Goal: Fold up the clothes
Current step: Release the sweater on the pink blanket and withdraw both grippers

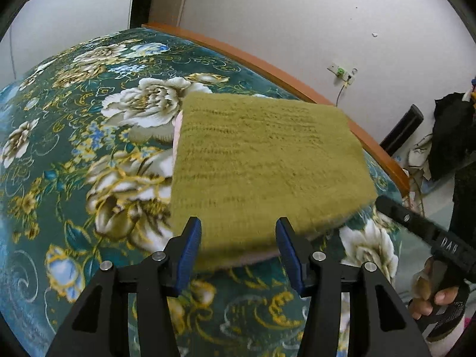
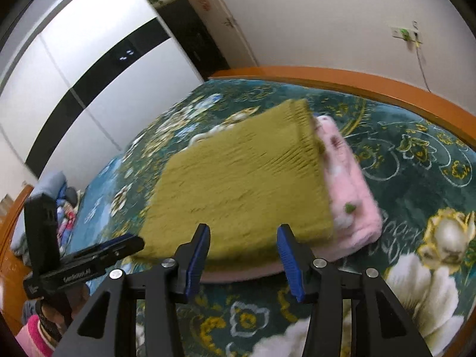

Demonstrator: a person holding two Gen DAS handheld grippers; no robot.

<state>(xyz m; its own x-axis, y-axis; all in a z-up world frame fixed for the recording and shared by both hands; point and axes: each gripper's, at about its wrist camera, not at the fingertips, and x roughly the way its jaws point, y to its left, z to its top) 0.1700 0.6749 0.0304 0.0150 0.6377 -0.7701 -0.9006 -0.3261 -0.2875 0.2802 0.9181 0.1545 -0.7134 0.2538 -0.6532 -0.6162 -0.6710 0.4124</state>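
Squarely folded fuzzy olive knit sweater (image 1: 267,163), fluffy pink garment (image 2: 348,184)

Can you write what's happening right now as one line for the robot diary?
stage: folded olive-green knitted sweater stacked on folded pink fluffy garment | surface: floral teal blanket | left gripper: open, empty | right gripper: open, empty

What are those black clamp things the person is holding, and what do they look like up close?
Each is a hand-held tool of black angular plastic with silver bolts. The left gripper and right gripper both end in two jaws lined with ribbed blue pads. White lettering marks the side of each body. A pink cuff shows at the left wrist.
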